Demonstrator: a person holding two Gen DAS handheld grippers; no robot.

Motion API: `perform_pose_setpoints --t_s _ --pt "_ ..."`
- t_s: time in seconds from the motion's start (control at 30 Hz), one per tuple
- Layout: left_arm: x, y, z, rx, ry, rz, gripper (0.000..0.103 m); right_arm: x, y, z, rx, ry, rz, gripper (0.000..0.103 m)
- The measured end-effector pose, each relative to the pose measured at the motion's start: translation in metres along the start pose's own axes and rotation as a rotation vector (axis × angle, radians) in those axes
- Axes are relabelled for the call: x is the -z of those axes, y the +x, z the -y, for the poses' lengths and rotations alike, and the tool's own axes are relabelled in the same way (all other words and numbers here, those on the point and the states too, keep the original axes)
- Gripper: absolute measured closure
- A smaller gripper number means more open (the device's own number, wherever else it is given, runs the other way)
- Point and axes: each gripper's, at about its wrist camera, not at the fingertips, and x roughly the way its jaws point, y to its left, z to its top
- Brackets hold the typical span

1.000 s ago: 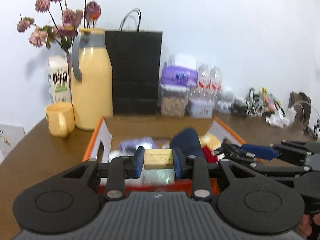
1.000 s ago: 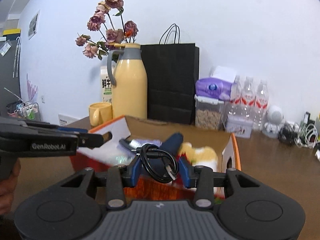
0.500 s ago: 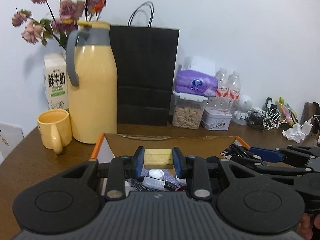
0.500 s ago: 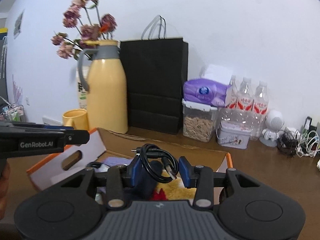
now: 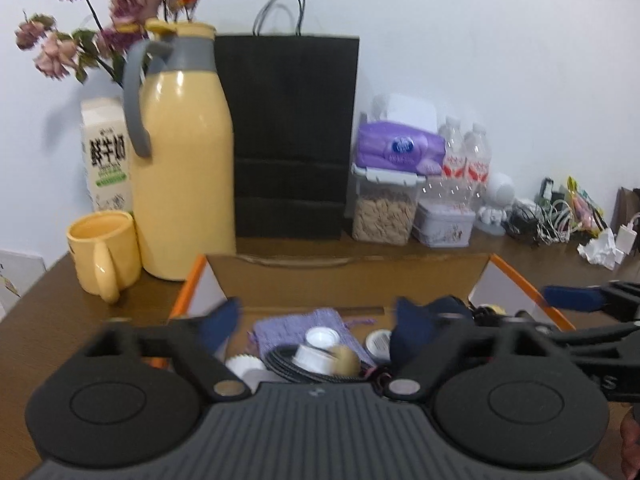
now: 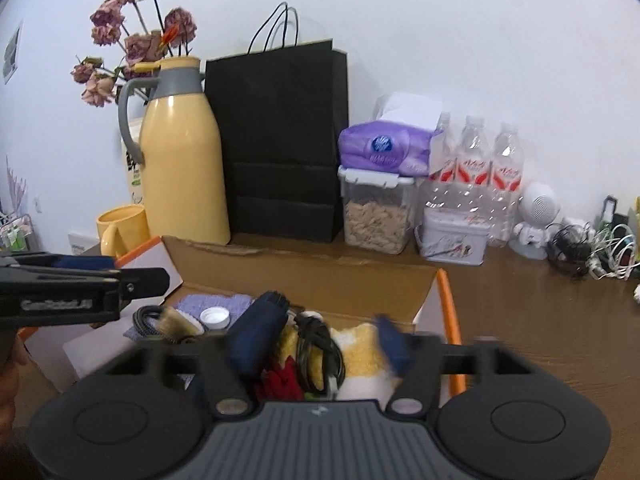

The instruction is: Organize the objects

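Observation:
An open cardboard box [image 5: 344, 284] with orange edges sits in front of me, holding many small items. My left gripper [image 5: 316, 322] is open above it; the tan block [image 5: 346, 358] lies below among a purple pouch [image 5: 304, 326], white caps and a dark strap. My right gripper [image 6: 316, 338] is open over the box [image 6: 304, 276]; the black cable [image 6: 316, 350] lies below on a yellow plush [image 6: 360, 354], beside a navy roll [image 6: 260, 330]. The right gripper shows at the right in the left wrist view [image 5: 576, 300], and the left gripper at the left in the right wrist view [image 6: 100, 280].
Behind the box stand a yellow jug [image 5: 184, 184], a yellow mug [image 5: 104, 252], a milk carton [image 5: 106, 152], a black paper bag [image 5: 292, 136], a snack jar [image 5: 384, 216], tissues, water bottles [image 6: 476, 168] and tangled cables [image 5: 552, 220] on the brown table.
Both grippers have opened. The tan block dropped from the left gripper into the box, and the black cable dropped from the right gripper into the box.

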Motion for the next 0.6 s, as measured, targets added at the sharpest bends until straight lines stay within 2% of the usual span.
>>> perform_pose_setpoints --t_s 0.03,0.13,0.4,0.6 --pt "0.0 -0.004 -0.002 -0.005 -0.006 0.019 0.0 0.0 -0.003 0.0 0.012 -0.002 0.014 0.009" --pt "-0.003 -0.011 -0.003 -0.019 -0.013 0.025 0.0 -0.002 -0.01 0.001 0.02 0.001 0.023 0.0" --pt "-0.007 -0.036 -0.002 -0.037 -0.003 0.05 0.0 -0.004 -0.025 -0.002 0.026 0.007 0.022 0.0" --pt "-0.007 -0.065 -0.002 -0.045 -0.002 0.064 0.0 -0.005 -0.054 -0.009 0.023 0.014 0.04 0.0"
